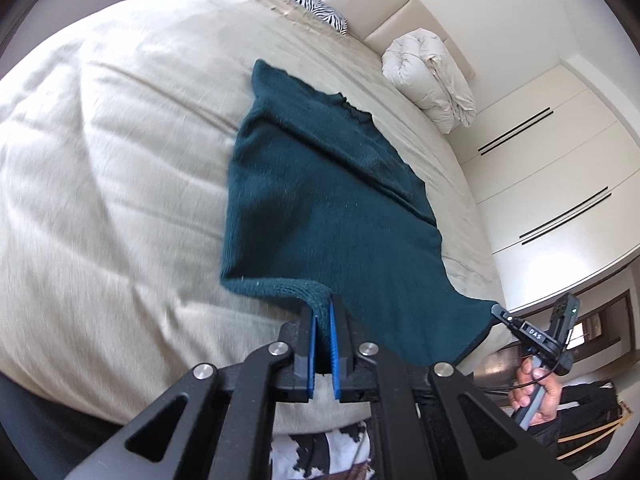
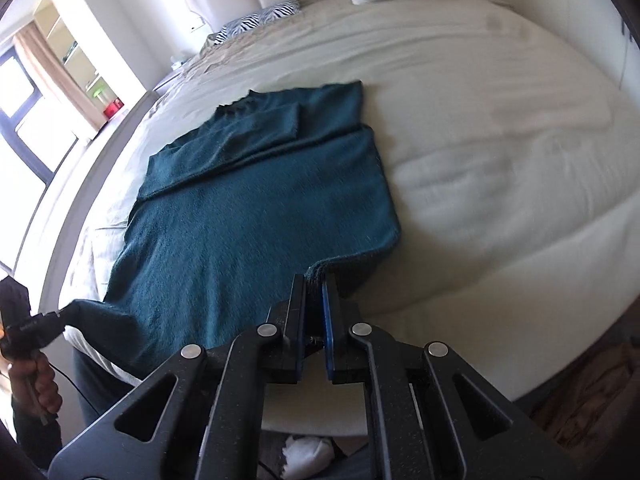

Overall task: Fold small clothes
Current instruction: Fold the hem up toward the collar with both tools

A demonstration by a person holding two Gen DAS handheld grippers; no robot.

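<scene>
Holding the near hem of a dark teal sweater at both corners, the person stands at the foot of the bed with the garment spread toward the headboard. The left gripper is clamped on a bunched bit of hem, its blue-padded jaws pressed onto the knit; the right gripper pinches the opposite corner the same way, cloth wedged between its jaws. Both sleeves look already turned in across the chest, so I judge the side folds are done and the bottom-to-top fold is in hand. The near edge is lifted slightly off the beige cover while the neckline lies flat farther up. Next, both corners should rise together and travel evenly toward the collar, kept level so the hem lands square. A rolled white duvet and a zebra-print pillow sit well beyond, by the headboard.
</scene>
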